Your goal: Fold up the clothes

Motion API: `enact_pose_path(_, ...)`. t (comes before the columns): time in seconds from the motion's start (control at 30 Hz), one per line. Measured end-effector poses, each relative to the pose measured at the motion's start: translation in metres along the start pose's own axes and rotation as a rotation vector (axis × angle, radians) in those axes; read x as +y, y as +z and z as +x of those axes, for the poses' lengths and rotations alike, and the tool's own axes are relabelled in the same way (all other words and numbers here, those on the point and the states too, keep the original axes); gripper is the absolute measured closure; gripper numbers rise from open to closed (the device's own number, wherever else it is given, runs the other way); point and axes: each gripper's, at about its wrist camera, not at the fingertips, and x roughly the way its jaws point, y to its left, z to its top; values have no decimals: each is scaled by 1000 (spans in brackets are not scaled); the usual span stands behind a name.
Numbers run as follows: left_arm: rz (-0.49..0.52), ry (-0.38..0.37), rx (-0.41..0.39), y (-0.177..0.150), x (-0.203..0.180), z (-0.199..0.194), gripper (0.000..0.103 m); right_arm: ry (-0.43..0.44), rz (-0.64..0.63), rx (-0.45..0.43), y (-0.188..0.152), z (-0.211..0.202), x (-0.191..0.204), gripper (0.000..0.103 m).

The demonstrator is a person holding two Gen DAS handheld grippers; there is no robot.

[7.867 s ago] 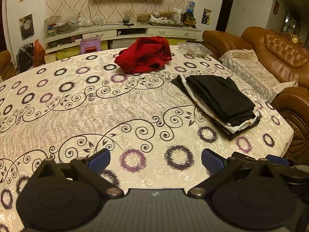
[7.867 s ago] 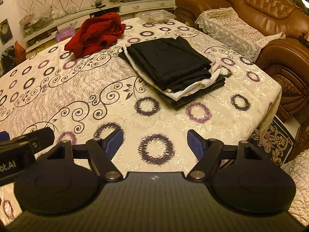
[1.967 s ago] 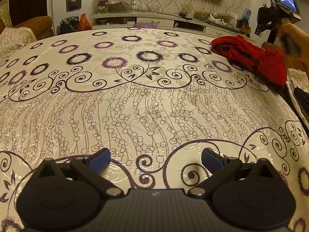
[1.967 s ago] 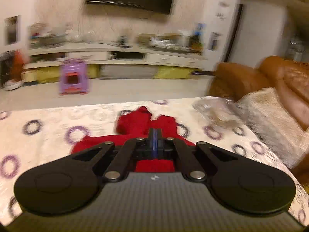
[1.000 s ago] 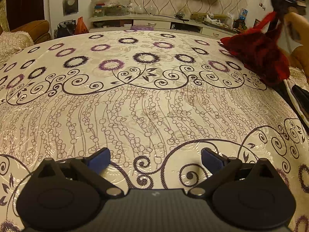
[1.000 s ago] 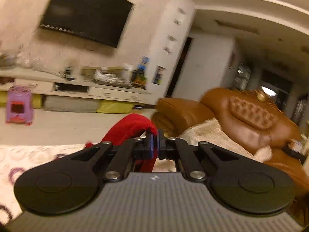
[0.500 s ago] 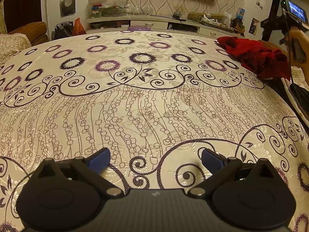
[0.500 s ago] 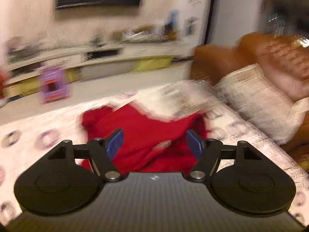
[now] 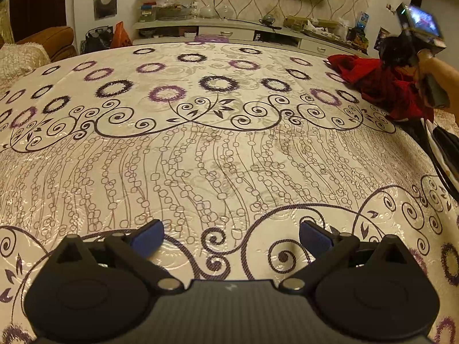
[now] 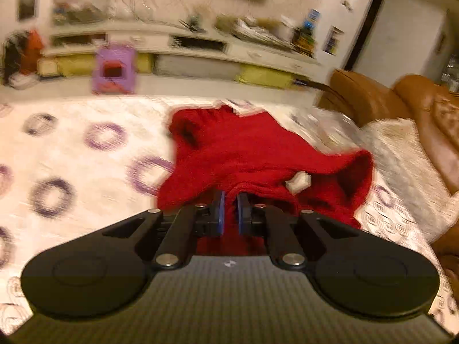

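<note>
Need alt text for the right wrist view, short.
The right hand-held gripper is shut on a crumpled red garment lying on a cream tablecloth with purple rings. Behind, blurred, are a brown sofa and a cluttered shelf.

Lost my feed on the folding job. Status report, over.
Left gripper open, over bare tablecloth. Right gripper shut on red garment, still crumpled. Folded dark stack close beside it.
</note>
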Motion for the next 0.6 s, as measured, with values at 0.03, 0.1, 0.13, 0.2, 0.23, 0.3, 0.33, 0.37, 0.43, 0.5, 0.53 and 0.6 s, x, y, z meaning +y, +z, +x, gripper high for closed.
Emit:
enact_pose_path(0.03, -2, 3, -1, 1, 1, -2, 0, 46, 14, -20, 3, -12, 3, 92)
enact_pose_path(0.1, -7, 9, -4, 3, 3, -6, 0, 207, 59, -105, 18, -53, 7, 92)
enact_pose_path(0.13, -9, 13, -5, 4, 3, -8, 0, 286, 73, -153, 25, -75, 9, 92)
enact_pose_path(0.2, -12, 20, -10, 6, 5, -14, 0, 429, 111, -237, 41, -121, 12, 92)
enact_pose_path(0.23, -13, 25, -17, 8, 5, -20, 0, 493, 129, -263, 46, -144, 13, 92)
enact_pose_path(0.3, -14, 35, -36, 12, 5, -35, 0, 613, 135, -293, 49, -184, 18, 92)
enact_pose_path(0.33, -14, 44, -45, 13, 6, -42, 0, 654, 108, -292, 48, -201, 26, 92)
enact_pose_path(0.37, -15, 52, -55, 14, 6, -49, 0, 670, 65, -261, 47, -213, 36, 92)
enact_pose_path(0.43, -15, 65, -70, 17, 8, -63, 0, 693, 7, -167, 39, -226, 59, 92)
enact_pose_path(0.5, -21, 83, -84, 19, 10, -74, 0, 768, -39, -70, 22, -232, 79, 90)
enact_pose_path(0.53, -25, 93, -91, 21, 12, -80, 0, 799, -87, -25, 11, -236, 92, 88)
enact_pose_path(0.6, -32, 105, -91, 21, 16, -82, 0, 860, -173, 85, -14, -242, 116, 80)
